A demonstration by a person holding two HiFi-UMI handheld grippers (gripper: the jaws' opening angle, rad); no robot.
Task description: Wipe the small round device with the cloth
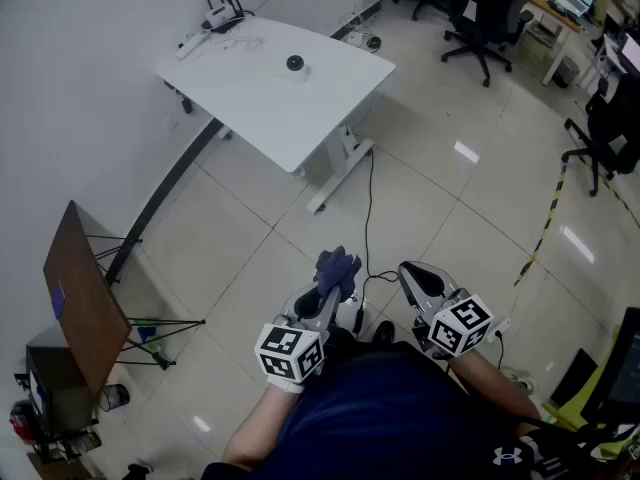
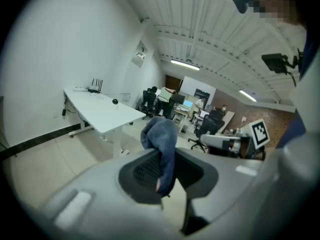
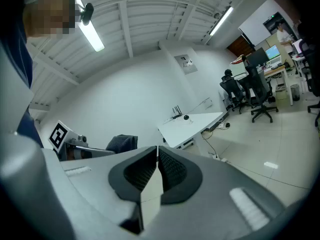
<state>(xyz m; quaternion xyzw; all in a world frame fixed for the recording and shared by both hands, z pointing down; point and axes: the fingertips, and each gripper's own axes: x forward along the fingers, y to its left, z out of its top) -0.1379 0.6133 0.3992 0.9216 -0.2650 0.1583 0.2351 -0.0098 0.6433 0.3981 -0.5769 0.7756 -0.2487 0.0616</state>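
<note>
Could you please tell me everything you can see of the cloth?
The cloth is dark blue, soft and crumpled, like fleece or microfibre. It is pinched between the shut jaws of the left gripper, with a bunched tuft sticking out past the jaw tips and a short end trailing back between them. It is held in the air above the tiled floor, well short of the white table. Nothing else touches it.

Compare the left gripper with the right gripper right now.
The left gripper grips the blue cloth; the right gripper holds nothing. The left's jaws are parted by fabric; the right's jaws meet. Both stand far from the white table.
</note>
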